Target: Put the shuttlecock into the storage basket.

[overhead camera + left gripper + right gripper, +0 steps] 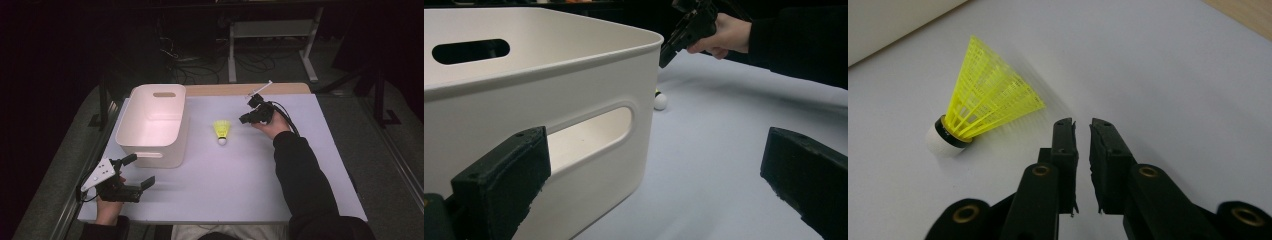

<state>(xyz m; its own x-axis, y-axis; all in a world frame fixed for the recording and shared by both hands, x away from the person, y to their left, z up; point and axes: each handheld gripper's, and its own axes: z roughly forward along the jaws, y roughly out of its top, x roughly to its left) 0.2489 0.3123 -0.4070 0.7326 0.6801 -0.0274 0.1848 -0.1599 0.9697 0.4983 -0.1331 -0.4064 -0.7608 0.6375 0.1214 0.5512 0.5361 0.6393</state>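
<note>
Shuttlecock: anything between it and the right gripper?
Nothing visible. The yellow shuttlecock lies on its side on bare white table, and the right gripper sits just beside its skirt, jaws nearly closed, with only open tabletop between. The white bin is on the shuttlecock's far side, out of that path.

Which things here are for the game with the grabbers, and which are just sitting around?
Part of the job:
- yellow shuttlecock, lying on the table close to the right gripper, whose jaws are nearly closed on nothing
- white bin, beside the open left gripper

Just lying about:
- cables on the floor beyond the table
- white frame legs farther back
</note>
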